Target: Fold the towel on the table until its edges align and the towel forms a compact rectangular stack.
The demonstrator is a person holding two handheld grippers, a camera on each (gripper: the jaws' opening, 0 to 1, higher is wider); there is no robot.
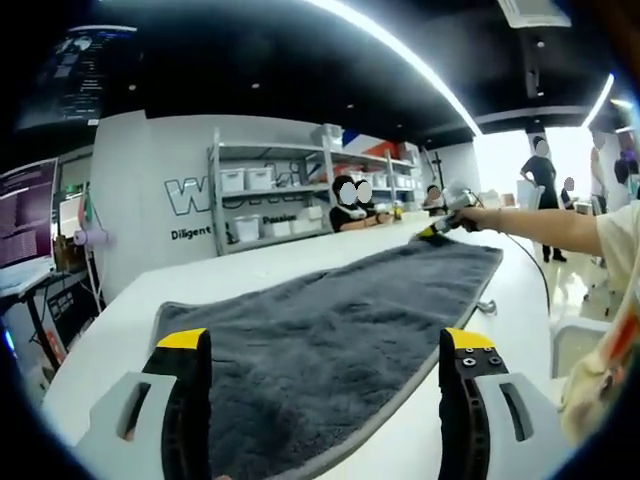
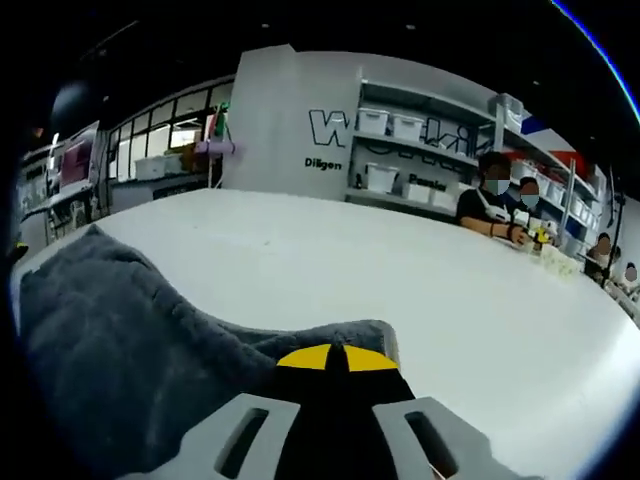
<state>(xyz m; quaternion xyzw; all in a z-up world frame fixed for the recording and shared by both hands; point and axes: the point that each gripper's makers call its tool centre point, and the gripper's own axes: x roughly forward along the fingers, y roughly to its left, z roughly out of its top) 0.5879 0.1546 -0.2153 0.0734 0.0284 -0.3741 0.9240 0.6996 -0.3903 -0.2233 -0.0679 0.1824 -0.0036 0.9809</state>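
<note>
We see a dark grey towel [image 1: 340,330] spread flat and lengthwise across a white table [image 1: 110,335] in a bright workroom. In the left gripper view, the left gripper [image 1: 325,345] hovers over the towel's near end with its yellow-tipped jaws spread wide, nothing between them. At the far end, a person's outstretched arm [image 1: 545,225] holds the right gripper [image 1: 437,230] down at the towel's far corner. In the right gripper view, that gripper [image 2: 335,357] has its jaws pressed together on the towel's [image 2: 120,350] edge, the cloth bunched up just ahead of the tips. Behind the table we see shelves [image 1: 270,195] of white bins and seated people [image 1: 350,205].
</note>
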